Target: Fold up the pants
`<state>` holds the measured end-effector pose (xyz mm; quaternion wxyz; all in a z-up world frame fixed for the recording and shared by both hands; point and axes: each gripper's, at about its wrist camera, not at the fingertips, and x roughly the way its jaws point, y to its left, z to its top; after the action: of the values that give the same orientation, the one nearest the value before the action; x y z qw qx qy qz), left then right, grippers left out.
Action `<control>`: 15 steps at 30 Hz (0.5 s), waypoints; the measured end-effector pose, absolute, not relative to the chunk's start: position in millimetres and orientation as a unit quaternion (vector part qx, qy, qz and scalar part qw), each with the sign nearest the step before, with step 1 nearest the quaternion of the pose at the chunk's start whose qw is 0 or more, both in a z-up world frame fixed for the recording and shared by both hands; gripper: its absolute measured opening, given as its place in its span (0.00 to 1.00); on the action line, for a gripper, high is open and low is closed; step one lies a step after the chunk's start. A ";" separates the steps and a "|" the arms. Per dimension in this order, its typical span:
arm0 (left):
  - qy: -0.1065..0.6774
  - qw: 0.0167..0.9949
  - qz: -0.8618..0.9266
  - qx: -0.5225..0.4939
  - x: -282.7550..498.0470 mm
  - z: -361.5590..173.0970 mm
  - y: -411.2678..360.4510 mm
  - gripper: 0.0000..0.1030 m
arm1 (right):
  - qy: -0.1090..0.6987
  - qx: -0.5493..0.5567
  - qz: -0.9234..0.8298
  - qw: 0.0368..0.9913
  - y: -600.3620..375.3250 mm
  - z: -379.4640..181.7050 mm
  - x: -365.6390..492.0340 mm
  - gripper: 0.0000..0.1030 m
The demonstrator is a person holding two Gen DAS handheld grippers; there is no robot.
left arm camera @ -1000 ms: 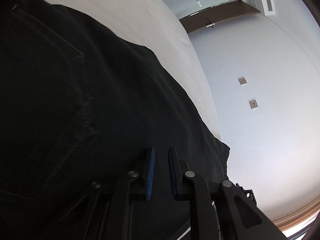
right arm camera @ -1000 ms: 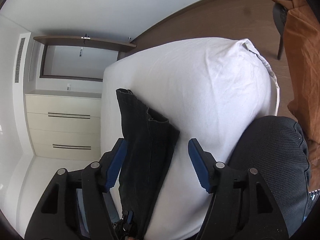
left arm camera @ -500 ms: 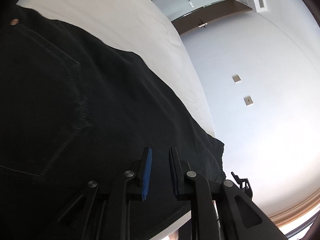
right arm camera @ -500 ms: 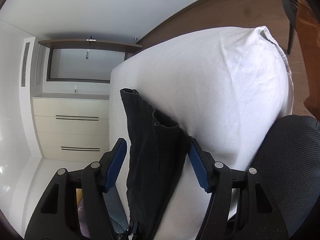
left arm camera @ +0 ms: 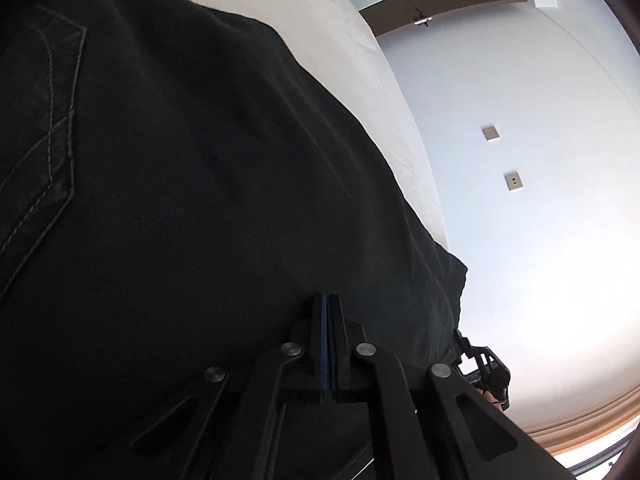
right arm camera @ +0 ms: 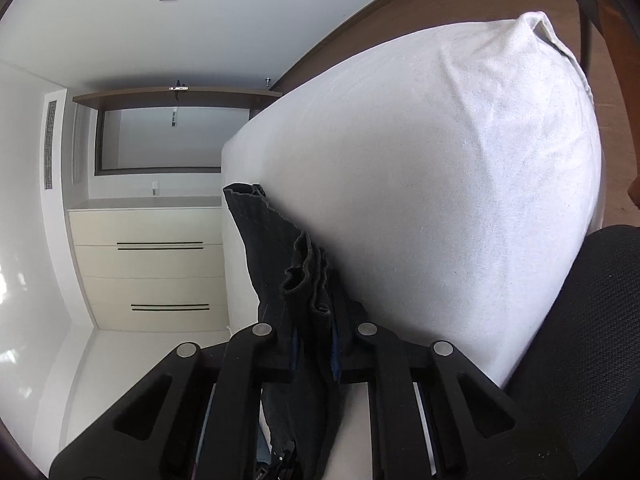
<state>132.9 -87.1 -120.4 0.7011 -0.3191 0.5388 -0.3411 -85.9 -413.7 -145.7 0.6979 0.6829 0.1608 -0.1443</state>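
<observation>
Pants (left arm camera: pixel 208 184) of black cloth are spread over the white bed (left arm camera: pixel 360 60), filling most of the left wrist view, with a stitched pocket seen at the left edge. The left gripper (left arm camera: pixel 328 320) is seen with its blue pads pressed together; whether cloth is pinched between them cannot be told. The right gripper (right arm camera: pixel 314 344) is closed on a bunched hem of the pants (right arm camera: pixel 280 264) at the bed's (right arm camera: pixel 440 180) edge. A drawer cabinet (right arm camera: pixel 152 268) stands beyond.

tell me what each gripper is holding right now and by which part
The right gripper pinches the black pants at the bunched leg hems. The left gripper is shut, pads together at the fabric; whether cloth is caught cannot be told.
</observation>
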 end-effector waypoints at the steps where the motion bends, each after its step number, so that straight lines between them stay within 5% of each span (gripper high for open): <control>1: 0.537 0.703 -0.341 -0.317 131.9 -120.5 -87.2 0.04 | 0.163 0.677 -0.148 0.702 -413.1 -143.6 -84.9 0.09; 9: 0.533 0.723 -0.334 -0.286 126.2 -115.4 -92.1 0.04 | 0.203 0.612 -0.192 0.739 -406.6 -116.1 -70.1 0.08; 15: 0.532 0.723 -0.334 -0.289 124.5 -117.4 -86.7 0.04 | 0.267 0.438 -0.208 0.833 -370.8 -48.8 -26.3 0.08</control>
<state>124.5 -86.7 -117.4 0.7226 -0.2888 0.5319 -0.3339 -26.3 -370.8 -48.8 0.8328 0.4382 0.2667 -0.2081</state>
